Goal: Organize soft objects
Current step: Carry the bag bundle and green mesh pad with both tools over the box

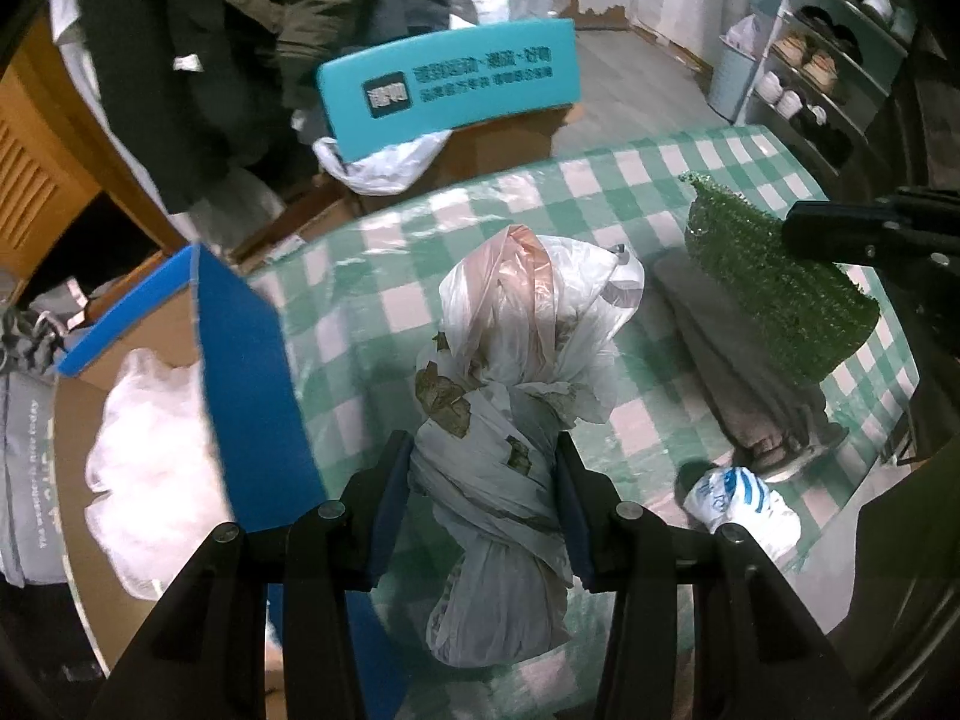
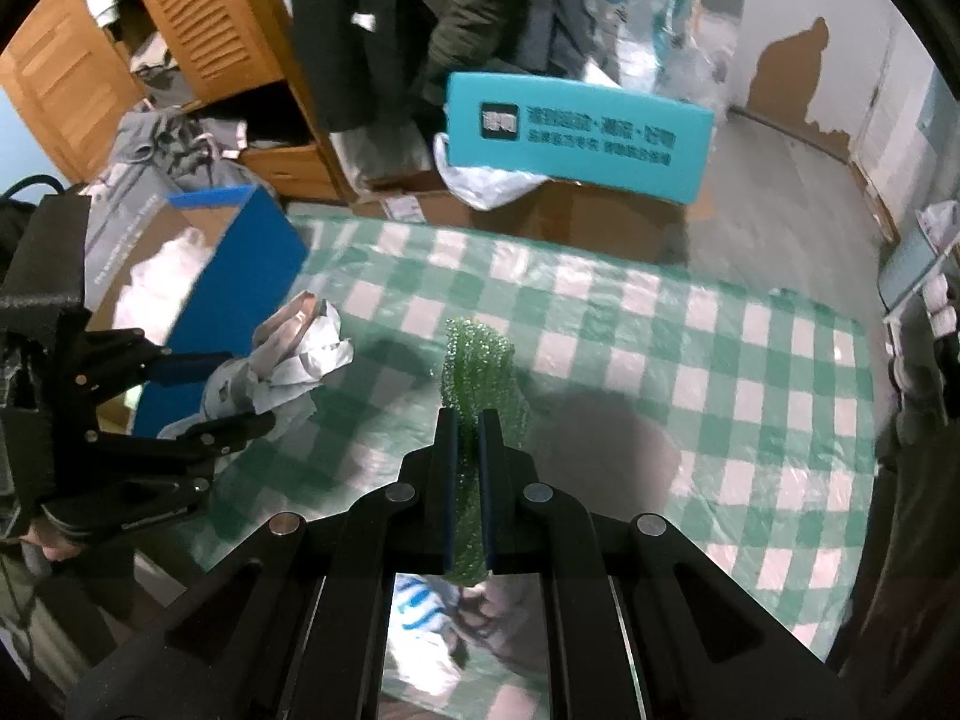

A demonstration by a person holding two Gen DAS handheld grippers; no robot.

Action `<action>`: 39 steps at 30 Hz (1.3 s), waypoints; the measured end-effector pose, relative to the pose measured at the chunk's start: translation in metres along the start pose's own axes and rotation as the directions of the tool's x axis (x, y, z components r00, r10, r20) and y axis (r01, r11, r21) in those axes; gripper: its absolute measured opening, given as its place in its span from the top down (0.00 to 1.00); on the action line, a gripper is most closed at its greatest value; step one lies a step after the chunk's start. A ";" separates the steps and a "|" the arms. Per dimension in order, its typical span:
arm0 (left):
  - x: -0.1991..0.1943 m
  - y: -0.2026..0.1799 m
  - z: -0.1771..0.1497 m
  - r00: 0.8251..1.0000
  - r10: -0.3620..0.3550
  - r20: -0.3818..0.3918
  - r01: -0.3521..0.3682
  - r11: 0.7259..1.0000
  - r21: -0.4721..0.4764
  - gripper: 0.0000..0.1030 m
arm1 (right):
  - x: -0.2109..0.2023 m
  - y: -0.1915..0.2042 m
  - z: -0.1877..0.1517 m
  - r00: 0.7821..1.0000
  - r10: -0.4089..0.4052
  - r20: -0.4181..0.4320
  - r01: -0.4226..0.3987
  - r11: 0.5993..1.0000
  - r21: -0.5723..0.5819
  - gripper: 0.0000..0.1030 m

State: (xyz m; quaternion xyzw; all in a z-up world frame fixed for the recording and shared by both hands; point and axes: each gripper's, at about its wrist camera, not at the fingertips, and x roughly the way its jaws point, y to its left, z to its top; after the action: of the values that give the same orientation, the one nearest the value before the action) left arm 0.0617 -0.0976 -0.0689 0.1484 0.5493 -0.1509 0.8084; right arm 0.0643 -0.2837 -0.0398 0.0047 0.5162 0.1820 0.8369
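Note:
A knotted bundle of white and pinkish plastic bags hangs above the checked table, and my left gripper is shut on its twisted waist. The right wrist view shows the same bundle in the left gripper, close to the blue box. My right gripper is shut on a sheet of green bubble wrap, which stands up from the jaws. In the left wrist view that green sheet hangs at the right from the right gripper, lifted off the table.
A blue cardboard box with white fluffy plastic inside stands at the table's left edge. A grey cloth and a blue-and-white bag lie on the green checked tablecloth. Behind the table are a teal panel, cartons and hanging coats.

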 end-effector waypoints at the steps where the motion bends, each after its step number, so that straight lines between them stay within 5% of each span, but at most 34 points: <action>1: -0.003 0.004 -0.001 1.000 0.005 0.005 -0.005 1.000 -0.005 0.55 | -0.001 0.004 0.002 1.000 0.007 0.005 -0.007 1.000 -0.008 0.95; 20: -0.048 0.072 -0.031 0.992 0.094 0.081 -0.085 0.991 -0.105 0.56 | -0.004 0.085 0.044 0.993 0.107 0.044 -0.100 0.986 -0.135 0.95; 39: -0.070 0.161 -0.068 0.983 0.153 0.099 -0.119 0.951 -0.287 0.56 | 0.016 0.186 0.084 0.978 0.207 0.014 -0.197 0.946 -0.258 0.95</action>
State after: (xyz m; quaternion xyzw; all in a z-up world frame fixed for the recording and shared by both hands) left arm 0.0450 0.0825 -0.0154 0.0606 0.5040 -0.0244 0.8612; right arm 0.0874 -0.0904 0.0218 -0.0462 0.4680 0.3314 0.8179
